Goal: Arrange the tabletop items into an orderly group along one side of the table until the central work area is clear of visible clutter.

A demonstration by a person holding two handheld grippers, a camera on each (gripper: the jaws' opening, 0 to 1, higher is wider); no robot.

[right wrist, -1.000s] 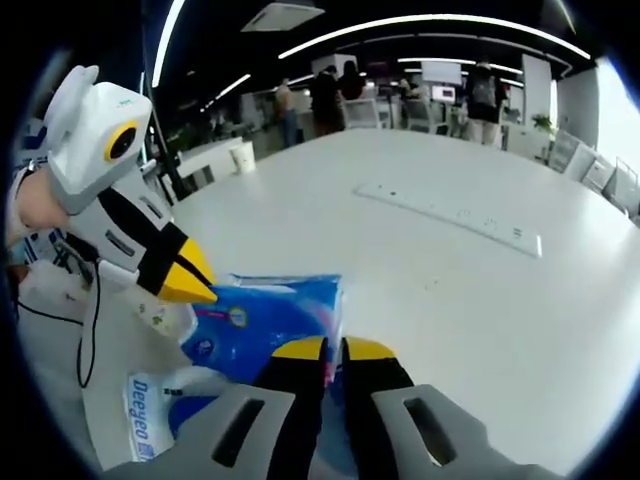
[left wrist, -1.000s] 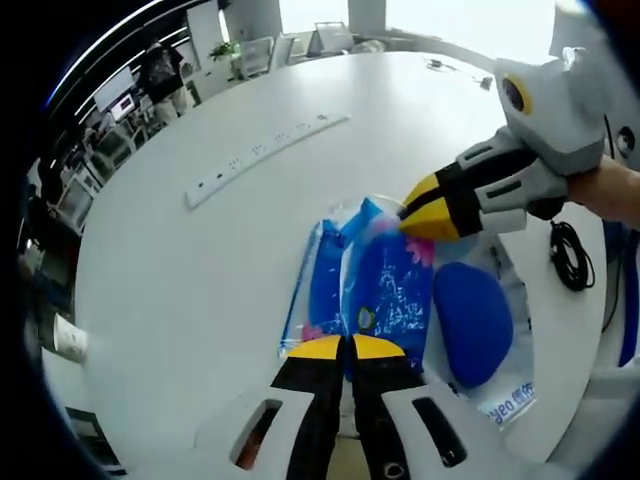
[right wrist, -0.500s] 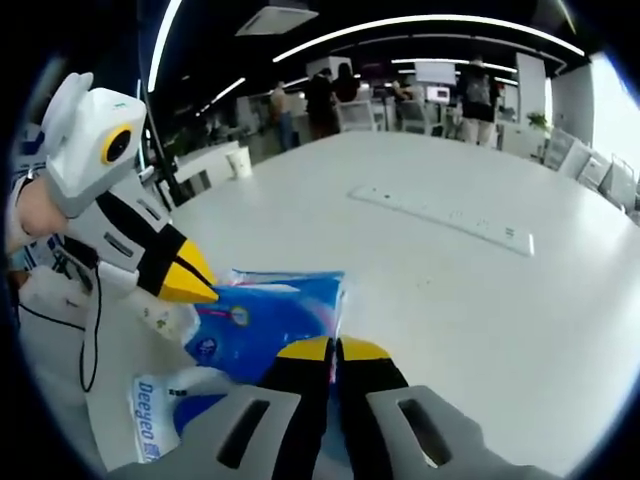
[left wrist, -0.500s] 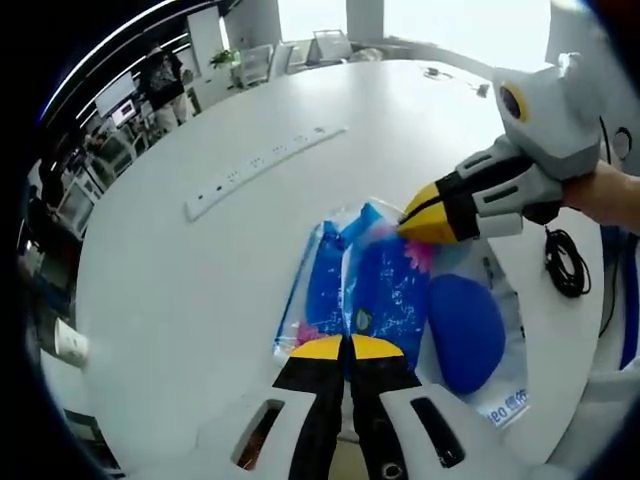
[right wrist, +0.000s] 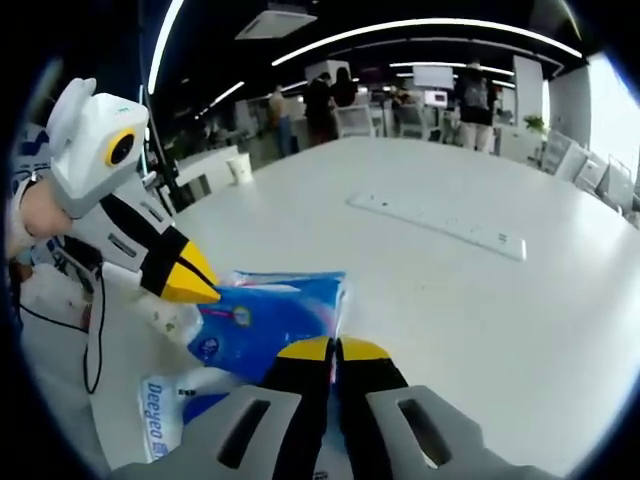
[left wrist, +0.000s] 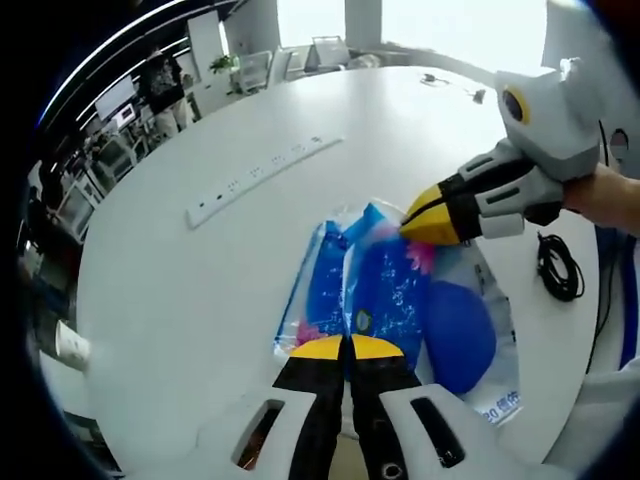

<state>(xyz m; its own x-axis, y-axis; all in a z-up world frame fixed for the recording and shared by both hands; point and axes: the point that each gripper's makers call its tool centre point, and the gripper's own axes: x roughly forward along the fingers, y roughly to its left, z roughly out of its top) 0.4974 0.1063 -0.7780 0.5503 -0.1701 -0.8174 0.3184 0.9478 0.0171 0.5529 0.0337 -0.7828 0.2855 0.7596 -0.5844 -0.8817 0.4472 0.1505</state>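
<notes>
A blue tissue pack (left wrist: 385,285) in clear wrap lies on the white table (left wrist: 200,270). My left gripper (left wrist: 348,347) is shut on its near edge. My right gripper (left wrist: 428,222) comes in from the right, its yellow tips shut on the pack's far corner. In the right gripper view, the right gripper (right wrist: 335,349) is closed on the same blue tissue pack (right wrist: 270,308), and the left gripper (right wrist: 190,284) pinches its other end. A clear "Deeyeo" bag with a round blue pad (left wrist: 462,335) lies beside and partly under the pack; its label end (right wrist: 160,420) is in the right gripper view.
A long white power strip (left wrist: 265,180) lies farther out on the table, also seen as the power strip (right wrist: 435,225). A coiled black cable (left wrist: 555,268) sits near the table edge. A paper cup (left wrist: 70,345) stands at the left edge. People and desks fill the background.
Both grippers keep their hold on the blue pack. The views have shifted slightly; the clear bag with the blue pad sits a little closer to the pack.
</notes>
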